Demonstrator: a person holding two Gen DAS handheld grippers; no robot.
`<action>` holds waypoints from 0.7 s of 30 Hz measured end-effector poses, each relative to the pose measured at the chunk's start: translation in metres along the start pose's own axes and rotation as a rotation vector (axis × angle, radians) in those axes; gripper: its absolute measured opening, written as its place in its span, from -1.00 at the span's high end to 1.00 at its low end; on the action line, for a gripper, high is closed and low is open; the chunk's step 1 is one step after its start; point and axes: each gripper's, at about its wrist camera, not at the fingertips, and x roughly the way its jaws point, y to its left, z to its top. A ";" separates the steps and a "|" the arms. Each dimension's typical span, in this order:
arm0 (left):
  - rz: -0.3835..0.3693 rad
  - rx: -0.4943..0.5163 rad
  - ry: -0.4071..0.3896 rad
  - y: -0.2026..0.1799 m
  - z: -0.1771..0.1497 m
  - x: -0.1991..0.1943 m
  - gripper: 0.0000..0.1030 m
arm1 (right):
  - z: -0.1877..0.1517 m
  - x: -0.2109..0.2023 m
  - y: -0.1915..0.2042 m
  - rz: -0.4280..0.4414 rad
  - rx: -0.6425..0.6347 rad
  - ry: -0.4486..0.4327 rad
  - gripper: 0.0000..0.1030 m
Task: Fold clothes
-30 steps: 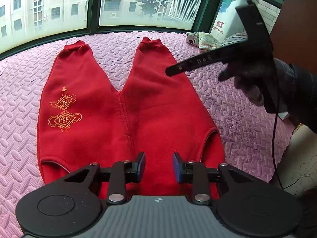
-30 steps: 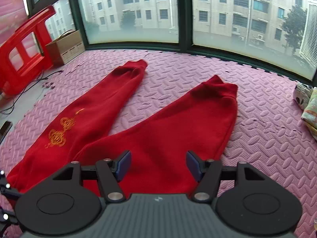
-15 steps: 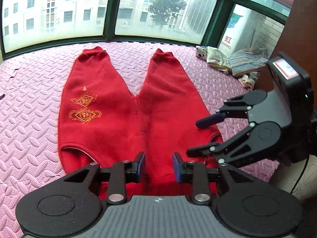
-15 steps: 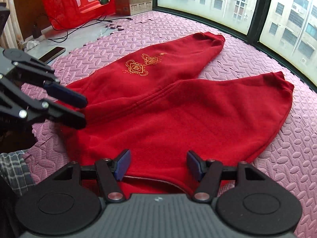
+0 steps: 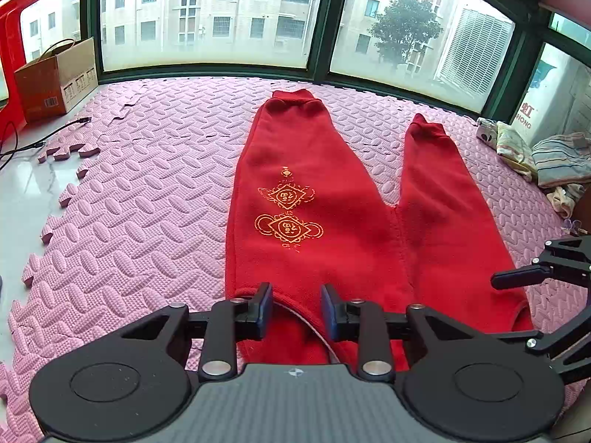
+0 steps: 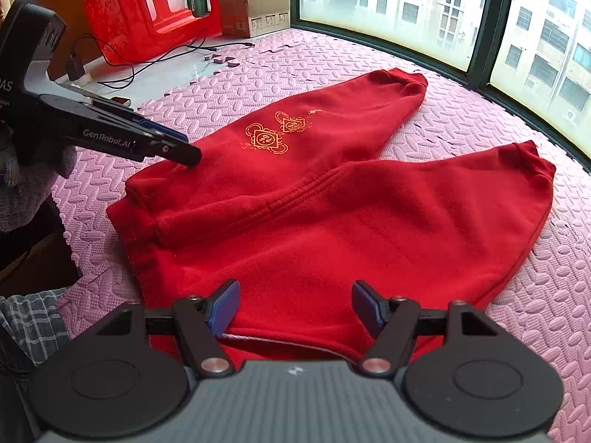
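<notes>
**Two grippers poised at the waistband of red trousers**

Pink foam matting [image 5: 155, 199] is spread below the windows, and the red trousers [image 5: 332, 229] are laid flat on it, legs fanned toward the glass (gold emblem [image 5: 288, 214] on one leg). Both grippers are angled steeply downward over the waistband. The left gripper [image 5: 296, 308] is seen narrowing, its pads clear of the fabric. The right gripper [image 6: 295, 308] is seen widening, nothing clamped.

A pair of red fleece trousers [image 5: 332, 229] lies flat on the pink foam mat, legs spread in a V with cuffs towards the window. Gold knot motifs mark one leg, and the waistband is at the near edge.
</notes>
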 end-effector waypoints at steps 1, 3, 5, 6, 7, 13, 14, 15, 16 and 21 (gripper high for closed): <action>0.014 -0.001 0.014 0.001 -0.001 0.004 0.54 | -0.001 0.001 0.000 0.000 -0.001 0.004 -0.33; 0.017 -0.009 0.037 0.004 -0.003 0.008 0.56 | -0.002 0.001 0.001 0.004 -0.003 0.007 -0.33; 0.024 0.001 0.037 0.005 -0.005 0.007 0.56 | -0.002 -0.001 0.001 0.007 -0.004 0.008 -0.34; 0.022 -0.001 0.040 0.005 -0.004 0.005 0.56 | -0.002 -0.001 0.000 0.009 -0.003 0.009 -0.35; 0.019 -0.004 0.043 0.005 -0.004 0.004 0.56 | -0.003 -0.001 -0.001 0.011 -0.001 0.010 -0.35; -0.010 0.003 -0.017 -0.001 0.011 -0.003 0.55 | 0.000 -0.003 -0.004 0.017 0.023 -0.014 -0.36; -0.004 0.007 -0.009 0.000 0.012 0.001 0.55 | 0.000 -0.002 -0.004 0.021 0.026 -0.011 -0.36; 0.003 0.011 0.002 0.001 0.012 0.006 0.55 | -0.001 -0.001 -0.005 0.023 0.028 -0.005 -0.36; 0.010 0.014 0.025 0.003 0.011 0.012 0.55 | -0.001 0.000 -0.005 0.026 0.029 0.002 -0.36; 0.011 0.029 0.040 0.003 0.010 0.010 0.55 | -0.002 -0.006 -0.012 0.022 0.047 -0.007 -0.36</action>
